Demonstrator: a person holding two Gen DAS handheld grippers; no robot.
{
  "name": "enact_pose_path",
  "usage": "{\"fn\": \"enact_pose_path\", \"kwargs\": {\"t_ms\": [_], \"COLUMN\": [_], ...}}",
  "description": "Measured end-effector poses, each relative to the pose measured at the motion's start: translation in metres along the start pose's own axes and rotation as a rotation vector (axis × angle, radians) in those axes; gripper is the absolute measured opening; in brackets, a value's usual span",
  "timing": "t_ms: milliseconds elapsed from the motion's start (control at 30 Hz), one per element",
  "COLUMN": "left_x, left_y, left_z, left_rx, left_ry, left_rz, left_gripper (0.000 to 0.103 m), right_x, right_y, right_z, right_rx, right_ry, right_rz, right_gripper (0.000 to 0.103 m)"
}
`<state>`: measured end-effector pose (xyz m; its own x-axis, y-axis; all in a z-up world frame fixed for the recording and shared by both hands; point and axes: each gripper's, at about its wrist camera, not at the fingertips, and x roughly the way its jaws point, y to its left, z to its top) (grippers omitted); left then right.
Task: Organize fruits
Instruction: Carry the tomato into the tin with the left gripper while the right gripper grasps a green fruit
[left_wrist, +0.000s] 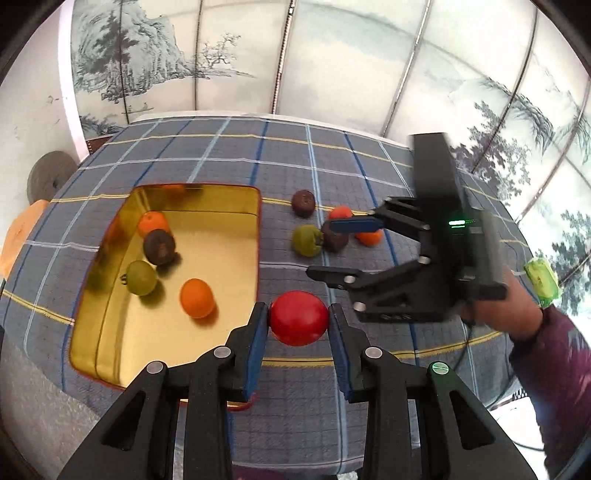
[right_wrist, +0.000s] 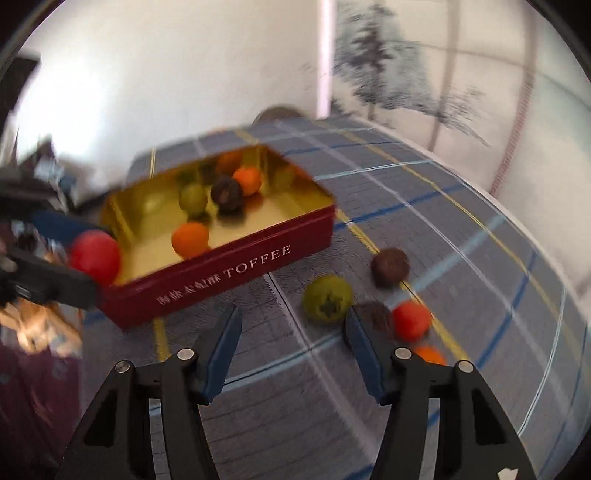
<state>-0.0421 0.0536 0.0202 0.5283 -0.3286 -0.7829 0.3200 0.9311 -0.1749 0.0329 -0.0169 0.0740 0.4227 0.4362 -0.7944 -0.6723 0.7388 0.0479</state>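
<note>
My left gripper (left_wrist: 298, 321) is shut on a red fruit (left_wrist: 298, 317) and holds it just right of the red toffee tin (left_wrist: 236, 199), near its edge. The tin (right_wrist: 236, 266) has a gold inside and holds two orange fruits, a dark brown one (left_wrist: 159, 246) and a green one (left_wrist: 141, 277). My right gripper (right_wrist: 291, 321) is open and empty, low over the cloth beside a loose green fruit (right_wrist: 327, 300). It also shows in the left wrist view (left_wrist: 332, 251). Loose dark brown (right_wrist: 389, 266), red-orange (right_wrist: 412, 319) and orange (right_wrist: 428, 354) fruits lie beside it.
The table (left_wrist: 332, 162) wears a grey-blue checked cloth. A painted folding screen (left_wrist: 332, 55) stands behind it. A grey round object (left_wrist: 48, 177) and an orange thing (left_wrist: 22, 236) lie off the table's left edge. A person's arm in a purple sleeve (left_wrist: 554, 354) holds the right gripper.
</note>
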Motion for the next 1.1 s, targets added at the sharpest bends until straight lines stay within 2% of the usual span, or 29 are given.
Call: {"fn": "enact_pose_path", "kwargs": {"t_ms": [33,67,133,200,233,333,400,500,533,567,733,900,1100], "left_x": [-0.002,-0.004,-0.006,-0.008,-0.009,-0.011,-0.012,-0.011,-0.011,-0.011,-0.012,-0.015,-0.003], "left_y": [0.003,0.006,0.012,0.018,0.02,0.032,0.039,0.048,0.051,0.053,0.052,0.051,0.057], "left_z": [0.0,-0.001,-0.002,-0.003,-0.003,-0.005,-0.007,-0.009,-0.011,-0.012,-0.017,-0.017,-0.002], "left_rx": [-0.004,-0.011,-0.018,-0.025,-0.031,-0.046,-0.054,-0.07,-0.074,-0.08,-0.067,-0.051,-0.021], "left_ry": [-0.003,-0.007,-0.01,-0.011,-0.012,-0.016,-0.017,-0.014,-0.012,-0.01,-0.012,-0.022,-0.014], "left_rz": [0.001,0.003,0.01,0.024,0.03,0.051,0.066,0.089,0.093,0.097,0.111,0.12,0.136], "left_gripper": [0.034,0.034,0.034,0.034,0.034,0.034,0.034,0.034,0.034,0.034,0.034,0.034,0.034], "right_x": [0.018,0.018,0.038,0.045,0.051,0.048,0.038,0.015,-0.006,-0.017,-0.043,-0.057,-0.057], "right_y": [0.002,0.002,0.001,0.0,-0.003,-0.018,-0.02,-0.005,0.004,0.007,0.025,0.041,0.024], "right_z": [0.008,0.008,0.014,0.016,0.019,0.026,0.024,0.013,0.001,-0.006,-0.029,-0.051,-0.085], "right_rx": [-0.071,-0.071,-0.143,-0.163,-0.159,-0.092,-0.041,-0.004,0.058,0.096,0.176,0.197,0.302], "right_ry": [0.058,0.058,0.128,0.151,0.174,0.192,0.169,0.104,0.024,-0.013,-0.09,-0.084,-0.056], "right_rz": [-0.027,-0.027,-0.042,-0.053,-0.054,-0.048,-0.019,-0.06,-0.048,-0.032,-0.012,-0.068,-0.101], "right_gripper": [0.056,0.056,0.058,0.058,0.055,0.032,0.031,0.031,0.031,0.031,0.031,0.031,0.032]}}
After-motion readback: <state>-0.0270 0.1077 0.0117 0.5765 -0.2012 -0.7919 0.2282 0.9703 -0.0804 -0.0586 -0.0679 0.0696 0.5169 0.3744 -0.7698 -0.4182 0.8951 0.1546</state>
